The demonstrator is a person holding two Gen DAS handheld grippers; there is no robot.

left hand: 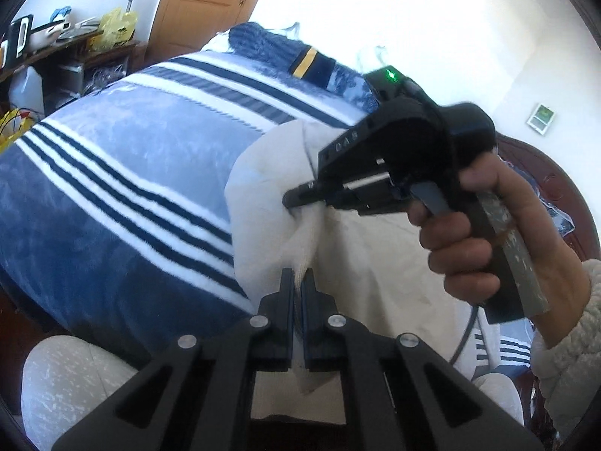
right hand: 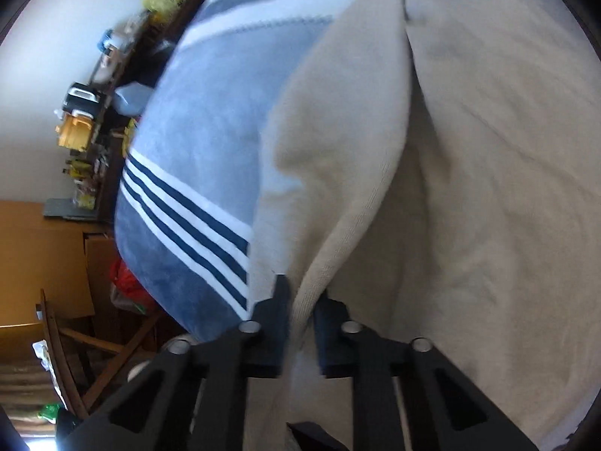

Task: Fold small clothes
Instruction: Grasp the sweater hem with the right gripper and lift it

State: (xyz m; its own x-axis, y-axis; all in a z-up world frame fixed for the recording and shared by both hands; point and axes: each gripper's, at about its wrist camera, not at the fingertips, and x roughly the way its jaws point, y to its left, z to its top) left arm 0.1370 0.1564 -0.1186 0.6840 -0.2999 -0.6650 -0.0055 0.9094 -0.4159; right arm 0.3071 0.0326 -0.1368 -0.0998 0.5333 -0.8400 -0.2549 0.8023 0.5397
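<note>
A cream knitted garment (left hand: 263, 188) lies rumpled on a blue blanket with white and navy stripes (left hand: 112, 158). My left gripper (left hand: 299, 282) is shut on a ribbed edge of the garment, which rises in a ridge between its fingers. A little farther along that ridge, my right gripper (left hand: 291, 199), held by a hand (left hand: 469, 233), pinches another fold. In the right wrist view the garment (right hand: 469, 188) fills the right side, and the right gripper (right hand: 302, 300) is shut on a raised fold beside the blanket (right hand: 203, 131).
A navy knitted item with a yellow band (left hand: 308, 62) lies at the far end of the bed. A cluttered desk (left hand: 56, 45) and a wooden door (left hand: 210, 3) stand beyond. A dark headboard (left hand: 556, 188) curves at right. Wooden furniture (right hand: 75, 319) stands beside the bed.
</note>
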